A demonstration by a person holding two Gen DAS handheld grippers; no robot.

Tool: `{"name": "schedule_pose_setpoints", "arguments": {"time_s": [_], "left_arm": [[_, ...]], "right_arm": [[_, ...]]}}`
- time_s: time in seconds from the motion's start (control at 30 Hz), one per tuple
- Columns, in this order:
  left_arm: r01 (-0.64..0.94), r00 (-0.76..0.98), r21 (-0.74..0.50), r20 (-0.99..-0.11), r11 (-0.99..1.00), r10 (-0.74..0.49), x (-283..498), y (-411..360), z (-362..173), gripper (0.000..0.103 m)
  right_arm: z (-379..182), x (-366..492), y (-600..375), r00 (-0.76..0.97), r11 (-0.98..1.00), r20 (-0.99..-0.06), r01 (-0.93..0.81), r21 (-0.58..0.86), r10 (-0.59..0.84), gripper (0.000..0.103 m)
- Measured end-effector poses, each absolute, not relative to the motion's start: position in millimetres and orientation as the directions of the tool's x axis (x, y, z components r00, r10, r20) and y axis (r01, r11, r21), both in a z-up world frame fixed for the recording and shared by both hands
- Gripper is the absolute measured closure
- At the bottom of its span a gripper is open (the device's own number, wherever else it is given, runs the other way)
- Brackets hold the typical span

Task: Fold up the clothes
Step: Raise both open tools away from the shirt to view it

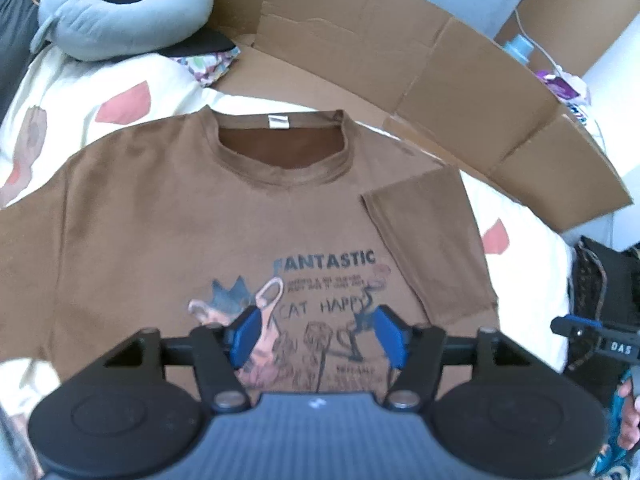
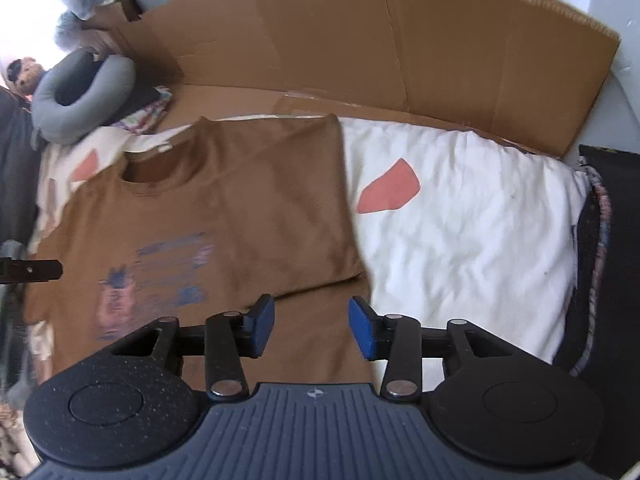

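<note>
We find the brown T-shirt (image 1: 168, 216) lying flat on the cream bedcover (image 2: 460, 216), one side folded inward at 3 o'clock. Our left gripper (image 1: 316, 336) and right gripper (image 2: 311, 326) both hang released above it, jaws apart, nothing between.

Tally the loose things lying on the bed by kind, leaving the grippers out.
Brown T-shirt: 1
Grey neck pillow: 1
Flattened cardboard sheet: 1
Total: 3
</note>
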State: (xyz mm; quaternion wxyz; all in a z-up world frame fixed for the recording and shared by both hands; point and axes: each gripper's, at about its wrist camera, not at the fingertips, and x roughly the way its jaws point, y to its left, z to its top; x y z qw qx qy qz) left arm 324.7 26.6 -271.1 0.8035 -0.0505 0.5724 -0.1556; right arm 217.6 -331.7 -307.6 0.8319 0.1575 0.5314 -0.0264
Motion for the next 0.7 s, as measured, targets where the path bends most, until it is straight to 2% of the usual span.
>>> {"name": "schedule_pose_setpoints", "arguments": {"time_s": [0.13,0.27,0.43,0.7], "left_arm": [[0.2,0.304,-0.268,-0.897,0.942,-0.32,312,35,-223,0.03],[0.237,0.33,-0.267,-0.882,0.934,-0.336,295,39,-170,0.026],[0.246,0.359,-0.235,-0.879,0.94,-0.314,276,49,-120,0.022],[0.233,0.382,-0.248,-0.866,0.94,-0.323,247,71,-76,0.018]], "right_arm": [[-261,210,-316,0.432,0.959,-0.896,0.195,0.204,0.102,0.045],[-213,199,-303,0.431,0.961,-0.9,0.215,0.172,0.064,0.042],[-159,178,-291,0.448,0.952,-0.893,0.249,0.179,0.051,0.018],[-97,153,-280,0.469,0.946,-0.882,0.265,0.186,0.042,0.013]]}}
